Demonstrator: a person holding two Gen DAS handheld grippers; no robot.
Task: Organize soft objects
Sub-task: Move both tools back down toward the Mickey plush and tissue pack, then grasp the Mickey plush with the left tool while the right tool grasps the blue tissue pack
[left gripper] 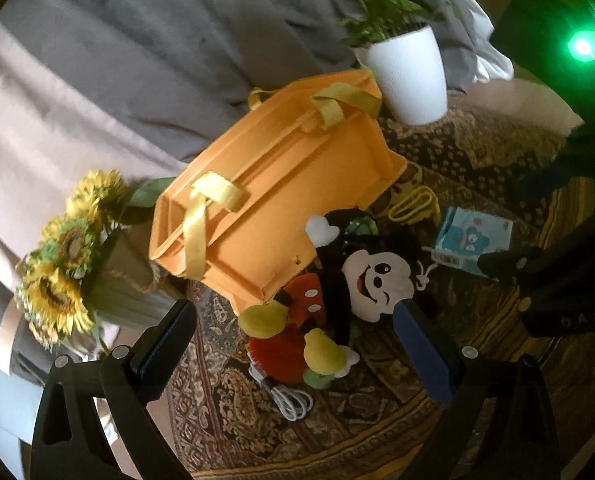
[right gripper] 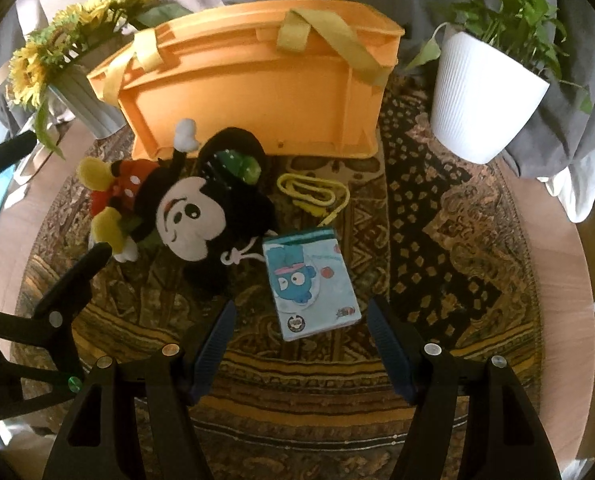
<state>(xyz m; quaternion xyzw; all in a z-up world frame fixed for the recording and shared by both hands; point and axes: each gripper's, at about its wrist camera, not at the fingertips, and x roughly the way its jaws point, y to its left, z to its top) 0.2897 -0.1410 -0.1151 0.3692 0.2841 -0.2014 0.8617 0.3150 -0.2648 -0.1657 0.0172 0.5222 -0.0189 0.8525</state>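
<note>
Jaws of both grippers stand released and empty; left gripper (left gripper: 297, 344) closing on the plush mouse (left gripper: 337, 280) risks snagging the white cable (left gripper: 289, 396) beneath it.

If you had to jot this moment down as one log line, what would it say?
left claw: open over plush | right claw: open over blue box | orange bag: behind them | nothing held
</note>
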